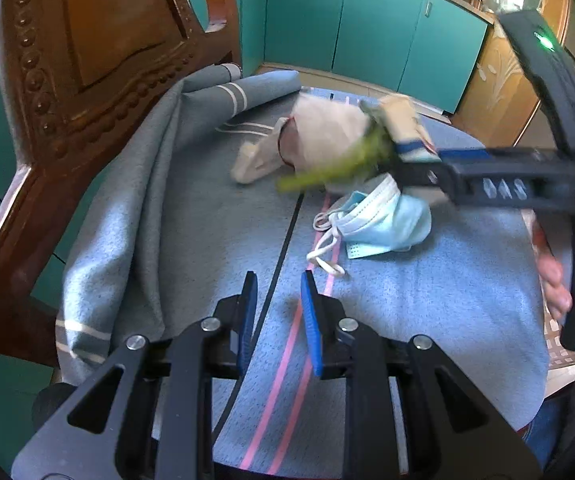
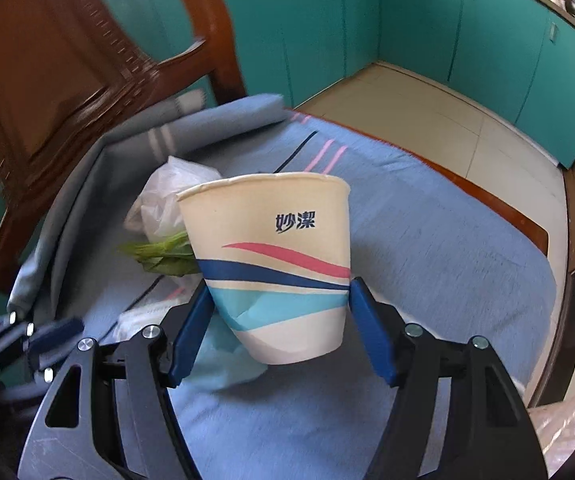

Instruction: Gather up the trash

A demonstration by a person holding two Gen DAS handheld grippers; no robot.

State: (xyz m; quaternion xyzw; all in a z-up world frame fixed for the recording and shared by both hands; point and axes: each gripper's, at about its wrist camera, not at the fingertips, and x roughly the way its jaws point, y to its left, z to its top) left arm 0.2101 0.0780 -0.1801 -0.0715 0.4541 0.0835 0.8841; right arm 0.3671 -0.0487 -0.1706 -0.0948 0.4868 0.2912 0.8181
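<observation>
- Paper, printed with red, navy and teal swooshes: the cup (image 2: 275, 268) sits tilted between the pads of your right gripper (image 2: 281, 320), clamped low on its wall, with a crease showing in the teal band where the left pad presses.
- From the left wrist view the cup looks lifted off the blue cloth (image 1: 427, 300), above the other litter, though motion blur smears it.
- Your left gripper (image 1: 277, 312) is released, with nothing in its narrow gap, low over the cloth's pink stripes.
- Just ahead and right of the left fingers lies a crumpled blue face mask (image 1: 383, 224), its white loops trailing toward you.
- Beyond the mask sit a white plastic bag (image 1: 323, 136) and a green leafy scrap (image 2: 163, 256); from the right gripper both lie ahead and left, behind the cup.
- Step in hand, as I judge it: carrying off the cup, with three pieces left on the cloth.
- No bin or collecting bag shows in either view, so your next move calls for finding one first.
- Keep your squeeze light; the wall is already buckling and a tilted cup can slip.
- The mask is the nearest pick for your free left gripper; pinch its body, not a loop.
</observation>
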